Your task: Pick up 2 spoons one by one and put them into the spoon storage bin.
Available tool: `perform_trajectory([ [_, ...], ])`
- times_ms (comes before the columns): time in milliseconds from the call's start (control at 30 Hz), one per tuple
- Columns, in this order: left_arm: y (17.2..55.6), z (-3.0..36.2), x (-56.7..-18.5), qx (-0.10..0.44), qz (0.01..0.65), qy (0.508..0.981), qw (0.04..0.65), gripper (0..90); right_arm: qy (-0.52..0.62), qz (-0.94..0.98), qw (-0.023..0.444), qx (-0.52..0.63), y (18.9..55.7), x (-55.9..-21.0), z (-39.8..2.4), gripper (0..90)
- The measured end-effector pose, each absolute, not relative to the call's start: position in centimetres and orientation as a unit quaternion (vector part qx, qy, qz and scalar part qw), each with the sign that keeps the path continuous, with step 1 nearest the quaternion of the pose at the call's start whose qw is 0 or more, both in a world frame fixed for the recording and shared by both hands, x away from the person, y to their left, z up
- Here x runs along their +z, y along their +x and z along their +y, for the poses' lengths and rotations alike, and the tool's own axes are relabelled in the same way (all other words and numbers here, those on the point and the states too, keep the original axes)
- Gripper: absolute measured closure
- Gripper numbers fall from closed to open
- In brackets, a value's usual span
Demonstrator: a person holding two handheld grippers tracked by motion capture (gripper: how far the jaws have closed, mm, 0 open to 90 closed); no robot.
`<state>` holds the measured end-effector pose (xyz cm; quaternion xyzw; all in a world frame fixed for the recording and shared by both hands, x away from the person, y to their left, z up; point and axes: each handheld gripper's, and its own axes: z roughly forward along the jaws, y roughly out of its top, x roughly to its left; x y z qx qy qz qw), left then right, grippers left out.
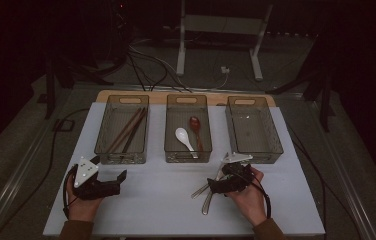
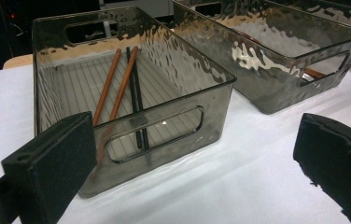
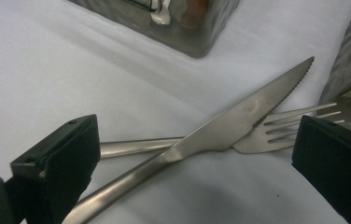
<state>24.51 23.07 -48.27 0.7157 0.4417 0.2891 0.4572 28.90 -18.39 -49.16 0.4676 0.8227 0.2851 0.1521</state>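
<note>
Smoky plastic bins (image 1: 122, 129), three in a row on the desk (image 1: 151, 200): four chopsticks (image 2: 123, 86), two spoons (image 1: 184, 138). One knife (image 3: 229, 126), one fork (image 3: 276, 133) between the right gripper's (image 3: 197, 168) spread jaws; left gripper (image 2: 192, 168) also agape.

No readable text, labels, brand names, numbers or signs appear anywhere in these views. The bins, the cutlery and the table covering carry no legible markings.
</note>
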Motion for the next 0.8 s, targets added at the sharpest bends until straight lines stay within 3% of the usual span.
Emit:
perform_trajectory([
  [800, 24.6, 23.1, -48.3, 0.288, 0.442, 0.716, 0.457, 0.7, 0.469, 0.832, 0.147, 0.258, 29.0, -50.7, -18.1, 5.3],
])
